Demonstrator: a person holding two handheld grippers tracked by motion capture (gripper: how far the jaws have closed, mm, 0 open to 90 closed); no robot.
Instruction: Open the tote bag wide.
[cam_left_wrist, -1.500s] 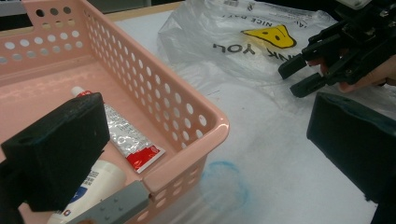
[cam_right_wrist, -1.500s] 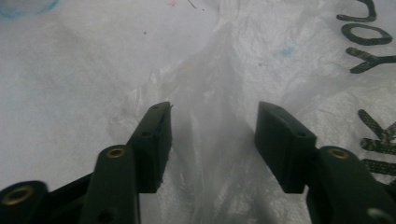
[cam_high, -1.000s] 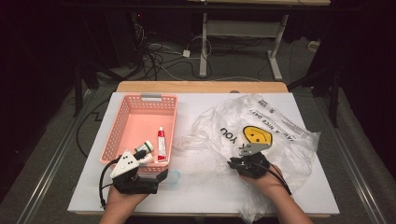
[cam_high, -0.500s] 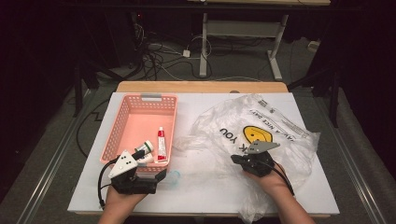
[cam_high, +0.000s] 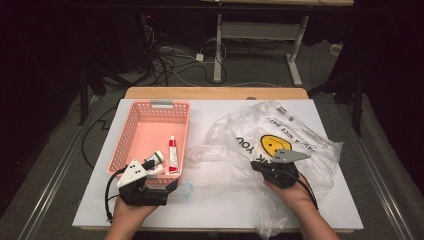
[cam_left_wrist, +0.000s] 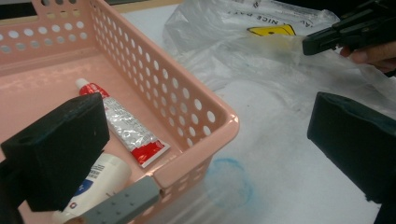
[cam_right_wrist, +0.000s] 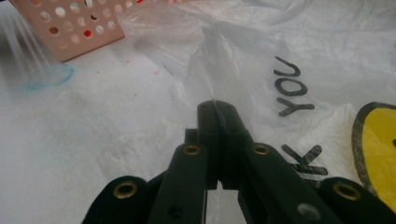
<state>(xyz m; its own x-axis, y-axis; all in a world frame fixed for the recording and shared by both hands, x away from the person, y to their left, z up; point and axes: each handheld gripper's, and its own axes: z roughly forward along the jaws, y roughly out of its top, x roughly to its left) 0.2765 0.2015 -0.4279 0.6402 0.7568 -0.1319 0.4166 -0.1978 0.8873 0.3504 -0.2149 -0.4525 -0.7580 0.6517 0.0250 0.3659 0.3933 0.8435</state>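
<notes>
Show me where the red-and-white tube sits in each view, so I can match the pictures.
High view: the red-and-white tube lies in the pink basket, by its right wall, cap pointing away.
Left gripper view: the tube is left of centre on the basket floor, just beyond the left hand-held gripper's near jaw.
Right gripper view: I cannot make the tube out.
Shared landmark: the pink basket's perforated wall.

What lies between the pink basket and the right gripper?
In the high view, crumpled clear film of the plastic bag lies between the pink basket and the right gripper.
</notes>
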